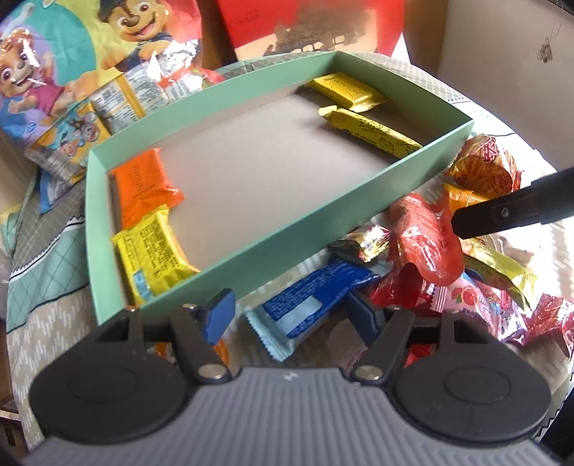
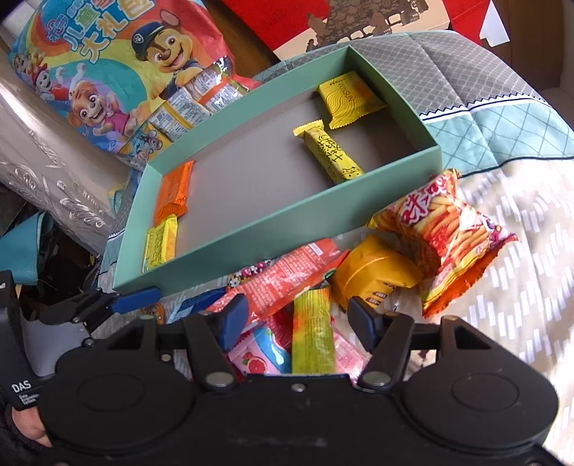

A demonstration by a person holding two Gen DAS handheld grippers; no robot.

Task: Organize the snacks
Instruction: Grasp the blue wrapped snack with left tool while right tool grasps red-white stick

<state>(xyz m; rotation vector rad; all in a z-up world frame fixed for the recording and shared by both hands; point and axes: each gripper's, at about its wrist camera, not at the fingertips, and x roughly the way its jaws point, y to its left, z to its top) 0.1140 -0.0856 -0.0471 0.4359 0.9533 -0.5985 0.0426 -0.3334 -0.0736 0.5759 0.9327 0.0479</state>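
A mint-green box (image 1: pixel 358 200) holds an orange packet (image 1: pixel 143 186) and a yellow packet (image 1: pixel 154 258) at its left end, and two yellow bars (image 1: pixel 373 132) at its right end. Loose snacks are piled in front of it. My left gripper (image 1: pixel 290 315) stands open astride a blue packet (image 1: pixel 308 301), with a gap at the left pad. My right gripper (image 2: pixel 297 322) straddles a green-yellow stick (image 2: pixel 310 333) and pink packets (image 2: pixel 262 355). Its jaws stand half wide, and I cannot see whether the pads press on anything.
A cartoon-dog gift bag (image 2: pixel 118 71) spilling small packets leans behind the box (image 2: pixel 251 258). Red cartons (image 1: pixel 305 25) stand at the back. A fries-print bag (image 2: pixel 441 233), an orange round cake packet (image 2: pixel 373 276) and a red-orange packet (image 2: pixel 283 279) lie on the quilted cloth (image 2: pixel 502 118).
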